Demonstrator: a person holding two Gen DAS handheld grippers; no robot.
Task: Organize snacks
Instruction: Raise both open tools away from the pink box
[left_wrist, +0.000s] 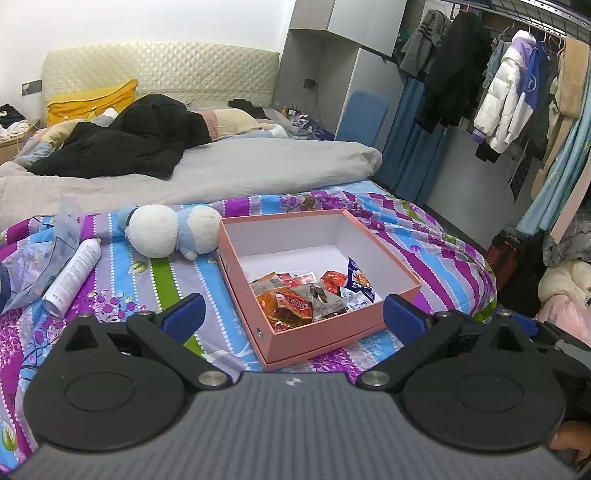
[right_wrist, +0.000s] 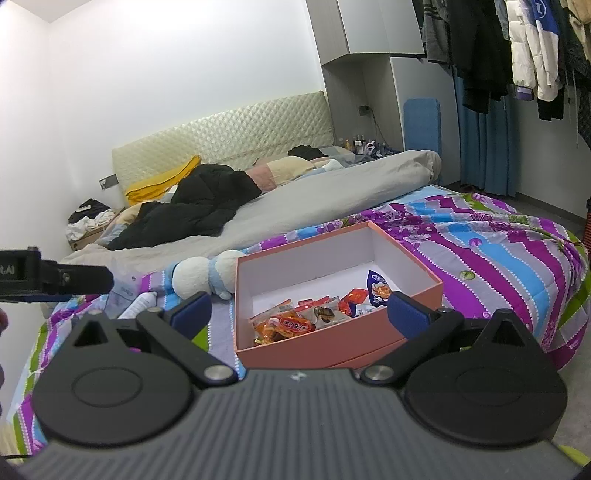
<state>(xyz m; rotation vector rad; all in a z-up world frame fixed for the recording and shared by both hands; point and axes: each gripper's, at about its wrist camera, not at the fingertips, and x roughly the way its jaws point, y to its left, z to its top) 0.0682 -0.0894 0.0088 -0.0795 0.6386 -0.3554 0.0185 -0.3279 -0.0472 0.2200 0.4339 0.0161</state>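
Sitting on the striped bedspread (left_wrist: 424, 236) near the foot of the bed, the pink box (left_wrist: 334, 334) has no lid on it, and this seems the reason it was put there: both hands can reach into it from the front. The snack packets (left_wrist: 314, 297) lie together in the corner of the box closest to the cameras, while the far half of its white floor is bare. I think they are bunched there because that corner is the nearest one to drop things into.

The left gripper (left_wrist: 293, 314) hangs in front of the box with its blue pads far apart and nothing between them. The right gripper (right_wrist: 299, 314) is the same, spread wide and empty, and it faces the near wall of the box. As both are empty and no loose packet shows on the bedspread, the collecting looks close to finished, though I cannot tell what lies outside the pictures.

A soft toy (left_wrist: 170, 234) rests just beside the left wall of the box, and a white spray can (left_wrist: 72, 277) lies further left next to a clear plastic bag (left_wrist: 33, 264). These are not snacks, so probably they should stay out of the box.
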